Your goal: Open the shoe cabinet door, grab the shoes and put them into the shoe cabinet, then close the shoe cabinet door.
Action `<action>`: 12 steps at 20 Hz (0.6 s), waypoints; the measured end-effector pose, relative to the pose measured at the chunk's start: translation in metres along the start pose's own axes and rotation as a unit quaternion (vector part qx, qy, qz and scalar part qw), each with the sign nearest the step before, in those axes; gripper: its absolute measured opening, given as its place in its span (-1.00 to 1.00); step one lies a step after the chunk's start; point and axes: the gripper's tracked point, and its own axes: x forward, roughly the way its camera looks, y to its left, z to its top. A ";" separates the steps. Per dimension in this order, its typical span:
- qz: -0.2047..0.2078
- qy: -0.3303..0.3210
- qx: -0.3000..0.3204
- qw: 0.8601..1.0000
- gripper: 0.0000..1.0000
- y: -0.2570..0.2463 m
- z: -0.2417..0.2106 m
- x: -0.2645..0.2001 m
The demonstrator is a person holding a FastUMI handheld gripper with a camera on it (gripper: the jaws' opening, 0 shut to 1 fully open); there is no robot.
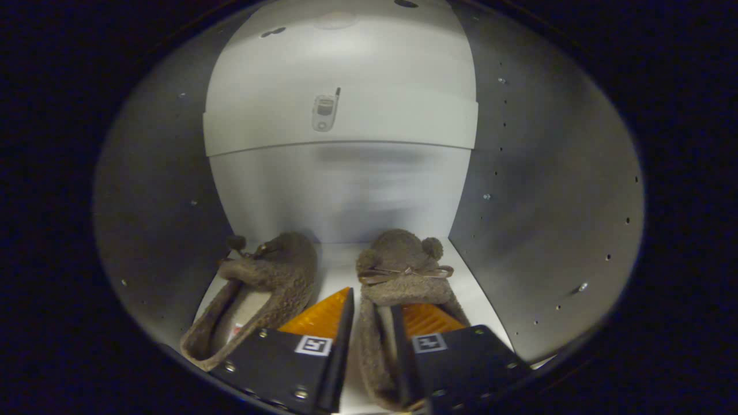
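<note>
Two brown fuzzy slippers lie side by side on the white shelf (340,268) inside the shoe cabinet, toes toward the back panel. The left slipper (271,276) lies a little askew, beside the left finger. The right slipper (403,271), with a bow and a pompom, is just ahead of the fingers. My gripper (373,301) straddles this slipper's left side wall, one finger outside it and one inside the slipper. The jaws stand wider than the wall, with a sliver of gap on each side, so they look open around it. The slipper rests on the shelf.
Grey cabinet side walls (548,202) with rows of small holes close in on both sides. A white back panel (340,190) stands right behind the toes. A higher white shelf edge (340,124) crosses above.
</note>
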 end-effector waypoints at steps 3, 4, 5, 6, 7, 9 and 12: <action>-0.004 0.004 -0.007 1.000 0.11 -0.001 -0.003 -0.018; -0.002 0.004 -0.009 1.000 0.14 0.000 -0.004 -0.023; -0.002 0.001 -0.012 1.000 0.15 0.000 -0.004 -0.031; -0.002 -0.003 -0.015 1.000 0.31 0.000 -0.004 -0.039; 0.001 -0.006 -0.016 1.000 0.42 0.000 -0.004 -0.050; 0.000 -0.025 -0.013 1.000 0.46 -0.003 0.003 -0.074; 0.009 -0.065 -0.004 0.998 0.77 -0.005 0.012 -0.118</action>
